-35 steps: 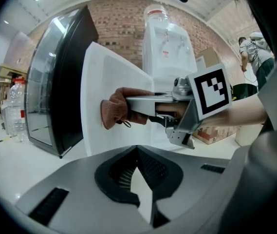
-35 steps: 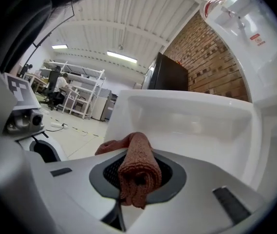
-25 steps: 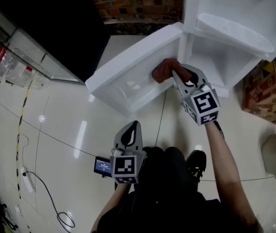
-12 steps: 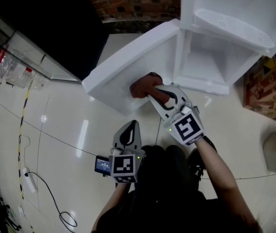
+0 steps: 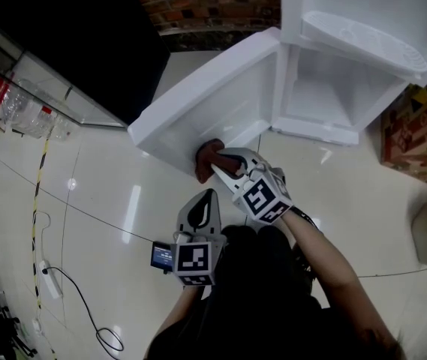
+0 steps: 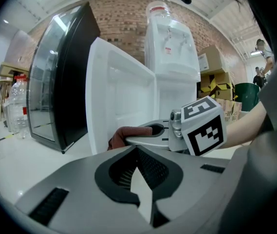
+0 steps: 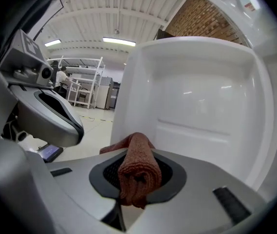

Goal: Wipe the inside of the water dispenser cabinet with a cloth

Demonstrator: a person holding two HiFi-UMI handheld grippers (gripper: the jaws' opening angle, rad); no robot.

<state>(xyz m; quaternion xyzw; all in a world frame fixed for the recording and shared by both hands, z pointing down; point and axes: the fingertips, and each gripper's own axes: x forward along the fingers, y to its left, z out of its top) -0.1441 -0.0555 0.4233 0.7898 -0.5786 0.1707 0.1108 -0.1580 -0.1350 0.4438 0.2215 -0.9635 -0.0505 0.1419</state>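
Bright overhead strip lights (image 7: 119,42), glare on glossy floor (image 5: 130,205), fisheye edge distortion

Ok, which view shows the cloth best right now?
The right gripper view: the cloth fills the centre, rolled and clamped between the jaws. In the head view the cloth is only a reddish bunch at the open door; the left gripper view catches just a small edge.

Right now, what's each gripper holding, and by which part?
Right gripper: cloth, pinched on a bunched fold. Left gripper: nothing, jaws together.
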